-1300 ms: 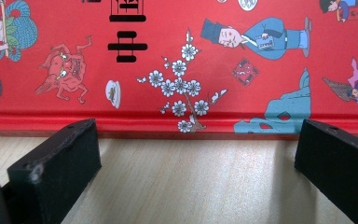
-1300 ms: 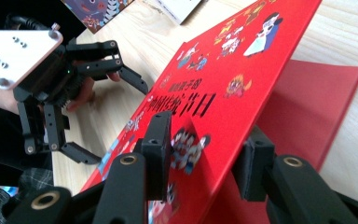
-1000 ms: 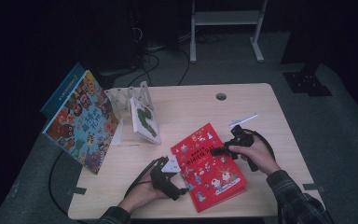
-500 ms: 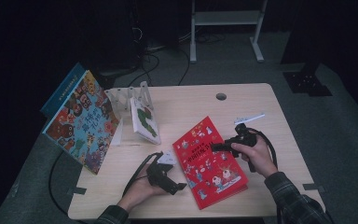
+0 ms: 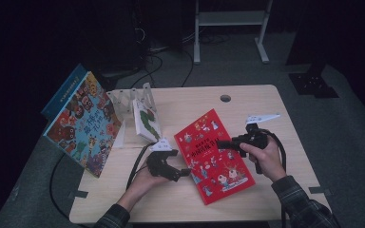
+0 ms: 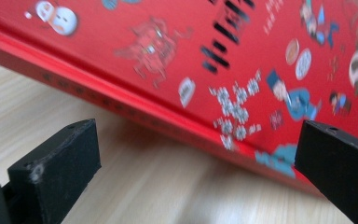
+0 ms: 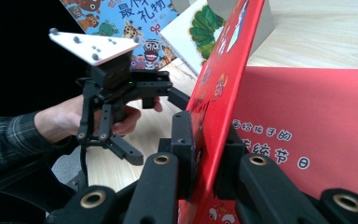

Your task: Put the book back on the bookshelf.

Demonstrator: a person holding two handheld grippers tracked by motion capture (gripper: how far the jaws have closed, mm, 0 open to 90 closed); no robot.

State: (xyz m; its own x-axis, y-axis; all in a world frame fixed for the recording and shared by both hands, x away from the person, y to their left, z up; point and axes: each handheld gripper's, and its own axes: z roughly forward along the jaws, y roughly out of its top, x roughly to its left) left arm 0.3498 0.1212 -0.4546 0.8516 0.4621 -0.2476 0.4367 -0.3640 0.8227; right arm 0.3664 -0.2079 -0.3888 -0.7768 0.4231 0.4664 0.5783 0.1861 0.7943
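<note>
One red picture book (image 5: pixel 214 154), R jaws clamping its cover, L jaws wide apart.

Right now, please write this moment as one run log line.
right gripper: jaws just closed on red book cover, lifting it | left gripper: jaws open at spine | table

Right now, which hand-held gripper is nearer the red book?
Right. The right hand-held gripper is clamped on the cover edge of the red book. The left hand-held gripper sits just off its spine side, jaws open, not touching.
</note>
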